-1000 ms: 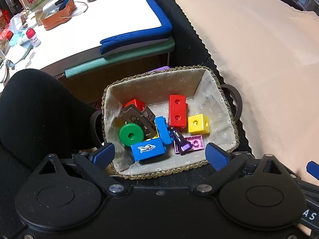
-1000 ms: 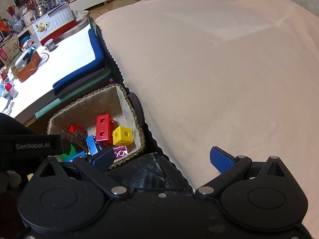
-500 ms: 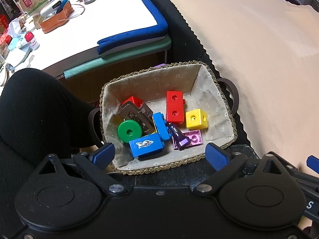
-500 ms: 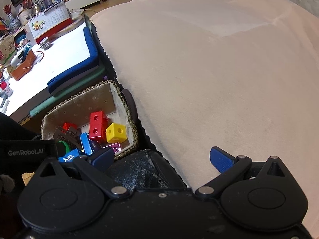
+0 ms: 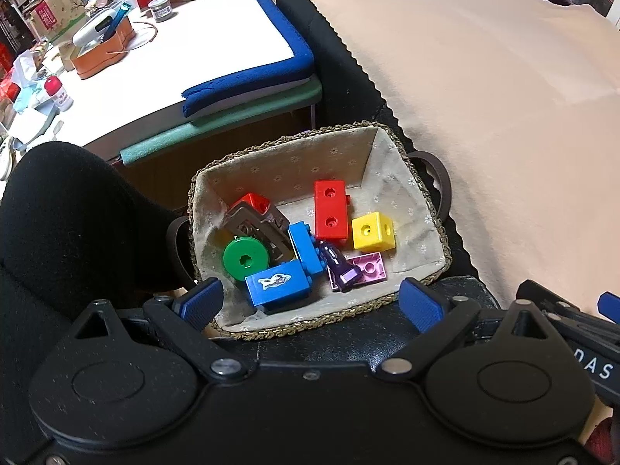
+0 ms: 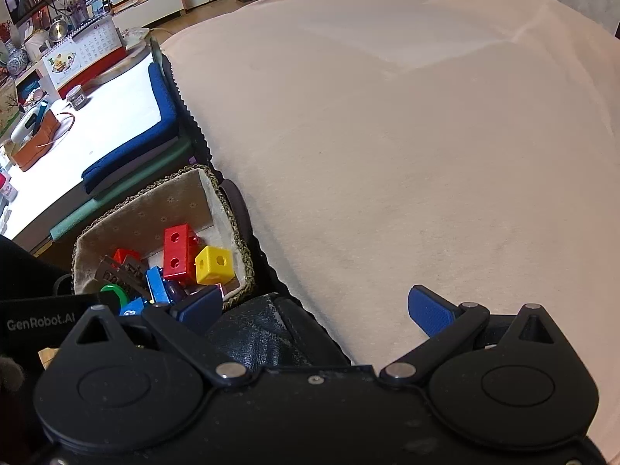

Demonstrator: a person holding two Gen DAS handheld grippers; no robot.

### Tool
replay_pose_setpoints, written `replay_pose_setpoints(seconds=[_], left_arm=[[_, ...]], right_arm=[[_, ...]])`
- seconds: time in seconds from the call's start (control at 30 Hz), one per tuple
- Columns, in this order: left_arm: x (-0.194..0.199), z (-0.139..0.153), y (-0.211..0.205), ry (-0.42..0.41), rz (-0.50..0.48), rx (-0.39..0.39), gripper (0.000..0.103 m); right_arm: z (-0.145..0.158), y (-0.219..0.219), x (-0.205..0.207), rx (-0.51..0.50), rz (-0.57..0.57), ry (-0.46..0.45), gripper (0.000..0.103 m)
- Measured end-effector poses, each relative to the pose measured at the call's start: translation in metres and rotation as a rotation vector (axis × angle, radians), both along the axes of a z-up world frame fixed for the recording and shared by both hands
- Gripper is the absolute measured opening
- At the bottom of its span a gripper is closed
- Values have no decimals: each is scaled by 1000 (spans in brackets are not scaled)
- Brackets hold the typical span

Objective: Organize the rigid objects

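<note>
- At the far left of the left wrist view we saw a white table, with an orange-brown holder and a small white bottle on it.
- A dark blue pad lay folded along the table's near edge, above a green one.
- Just right of that stood a woven basket with a pale flowered lining, resting on a black seat.
- Inside the basket, from left to right, we found a green wheel, a brown frame piece leaning on a small red block, a blue brick with a sticker, a second blue brick, a purple piece lying on a pink plate, a tall red block and a yellow cube.
- The yellow cube touched the tall red block's lower right side.
- Our left gripper hovered at the basket's near rim, its blue fingers spread wide and empty.
- To the right, a peach cloth covered a broad surface.
- Our right gripper hung over the cloth's near edge, its fingers also spread wide, holding nothing.
</note>
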State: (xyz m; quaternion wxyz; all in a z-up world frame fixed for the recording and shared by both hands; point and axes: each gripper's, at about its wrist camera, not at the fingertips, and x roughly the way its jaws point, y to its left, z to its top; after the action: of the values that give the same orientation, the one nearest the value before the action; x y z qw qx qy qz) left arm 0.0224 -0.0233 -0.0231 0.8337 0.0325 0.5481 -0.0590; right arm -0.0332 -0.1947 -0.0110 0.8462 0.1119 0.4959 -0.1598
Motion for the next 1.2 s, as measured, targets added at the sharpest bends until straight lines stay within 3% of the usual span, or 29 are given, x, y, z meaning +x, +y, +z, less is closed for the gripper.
replay_pose_setpoints(seconds=[0.5, 1.2], left_arm=[[0, 5, 5, -30, 11, -42, 94], [0, 3, 3, -31, 7, -18, 94]], right_arm=[[-2, 2, -1, -8, 13, 10, 103], [-5, 1, 0, 0, 11, 27, 103]])
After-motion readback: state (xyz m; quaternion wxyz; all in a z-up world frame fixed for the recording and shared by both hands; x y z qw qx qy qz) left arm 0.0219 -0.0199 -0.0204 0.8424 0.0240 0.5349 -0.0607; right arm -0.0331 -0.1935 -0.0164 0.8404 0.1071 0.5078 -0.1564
